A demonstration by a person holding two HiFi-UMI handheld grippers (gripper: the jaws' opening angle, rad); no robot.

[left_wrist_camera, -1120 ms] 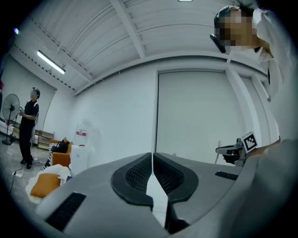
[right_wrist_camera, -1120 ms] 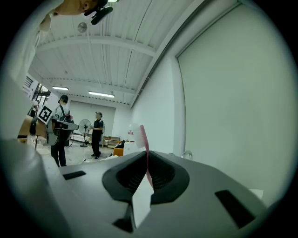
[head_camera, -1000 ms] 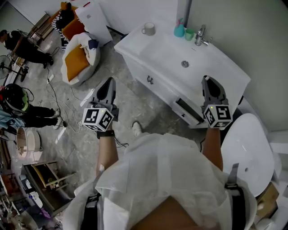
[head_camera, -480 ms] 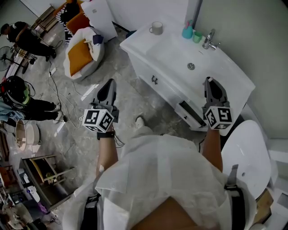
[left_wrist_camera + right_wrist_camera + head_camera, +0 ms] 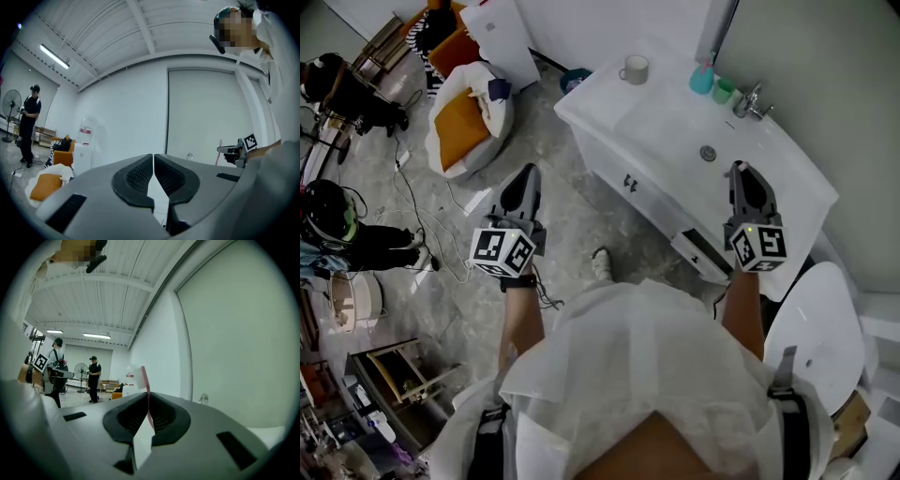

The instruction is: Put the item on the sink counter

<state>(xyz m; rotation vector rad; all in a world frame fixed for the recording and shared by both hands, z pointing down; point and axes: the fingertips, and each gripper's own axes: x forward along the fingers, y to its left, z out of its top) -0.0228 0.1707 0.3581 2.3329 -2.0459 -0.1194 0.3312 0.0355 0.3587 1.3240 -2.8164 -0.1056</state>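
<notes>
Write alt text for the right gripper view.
The right gripper is shut on a pink toothbrush that sticks up between its jaws, bristle head on top. Far behind, a person stands by a fan.

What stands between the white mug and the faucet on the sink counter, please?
In the head view, a teal cup and a small green cup stand between the mug and the faucet, both nearer the faucet, on the sink counter.
</notes>
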